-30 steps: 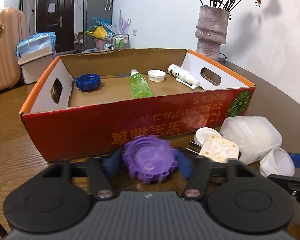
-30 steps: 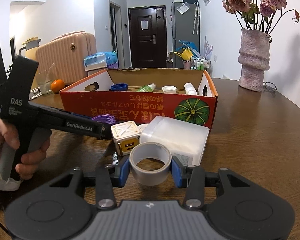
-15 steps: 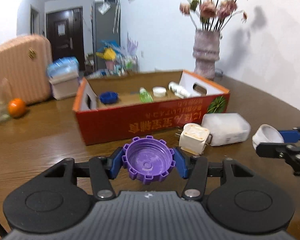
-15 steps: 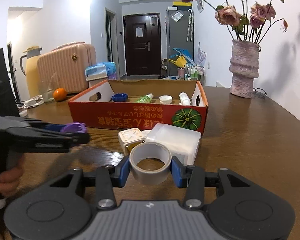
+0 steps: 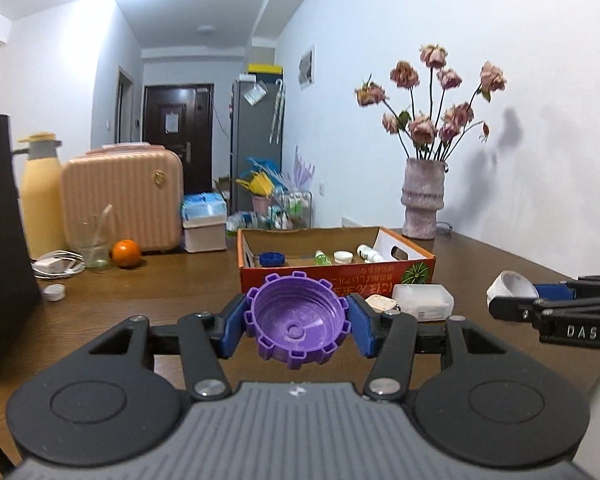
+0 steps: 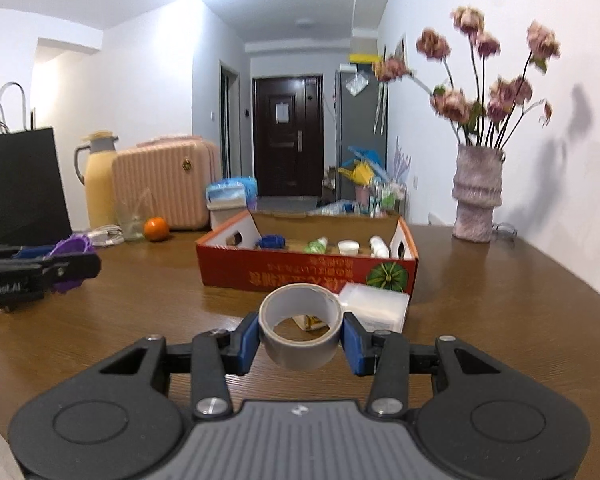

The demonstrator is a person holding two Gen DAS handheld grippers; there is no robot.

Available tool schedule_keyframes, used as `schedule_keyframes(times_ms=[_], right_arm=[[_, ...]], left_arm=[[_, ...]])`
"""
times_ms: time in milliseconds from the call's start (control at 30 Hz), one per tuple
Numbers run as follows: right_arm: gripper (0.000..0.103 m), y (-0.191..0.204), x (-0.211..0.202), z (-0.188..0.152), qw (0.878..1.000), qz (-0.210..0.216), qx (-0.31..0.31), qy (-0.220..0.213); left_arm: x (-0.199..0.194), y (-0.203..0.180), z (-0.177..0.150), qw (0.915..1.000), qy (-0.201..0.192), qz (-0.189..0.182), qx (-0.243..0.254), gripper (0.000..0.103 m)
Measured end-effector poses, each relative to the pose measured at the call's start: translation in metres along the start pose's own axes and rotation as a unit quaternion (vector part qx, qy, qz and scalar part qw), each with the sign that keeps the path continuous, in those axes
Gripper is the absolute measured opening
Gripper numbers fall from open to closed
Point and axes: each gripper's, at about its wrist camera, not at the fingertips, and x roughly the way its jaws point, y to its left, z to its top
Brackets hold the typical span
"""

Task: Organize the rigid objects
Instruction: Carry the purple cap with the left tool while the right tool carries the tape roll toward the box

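The left claw [image 5: 296,326] pinches a purple cap [image 5: 296,320]; the right claw [image 6: 300,336] pinches a tape roll [image 6: 300,326]. Both hang above the counter [image 6: 500,320], near of the red box [image 6: 306,276]. Either smooth round piece could slip from its pads and roll away.

On the counter [image 6: 500,312] stands 1 red cardboard box [image 6: 306,276]. Inside it lie 1 blue cap [image 6: 271,241], 1 green bottle [image 6: 316,245], 1 white cap [image 6: 348,247] and 1 white bottle [image 6: 378,246]. Outside are 1 purple cap [image 5: 296,322], 1 tape roll [image 6: 300,328], 1 orange [image 6: 156,228] and 1 vase [image 6: 477,196].
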Motion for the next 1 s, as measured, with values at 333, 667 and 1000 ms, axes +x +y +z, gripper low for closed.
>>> schedule_keyframes(times_ms=[333, 667, 1000], right_arm=[[0.042, 0.032, -0.064, -0.005, 0.999, 0.001, -0.018, -0.046], [0.042, 0.040, -0.101, -0.013, 0.997, -0.002, -0.016, -0.078], [0.042, 0.032, -0.068, -0.009, 0.998, 0.000, 0.010, -0.069]], left_arm=[[-0.060, -0.001, -0.011, 0.9995, -0.029, -0.009, -0.012, 0.054], [-0.075, -0.009, -0.009, 0.9986, -0.047, -0.023, -0.006, 0.054], [-0.029, -0.011, -0.004, 0.9992, -0.028, -0.027, -0.010, 0.054]])
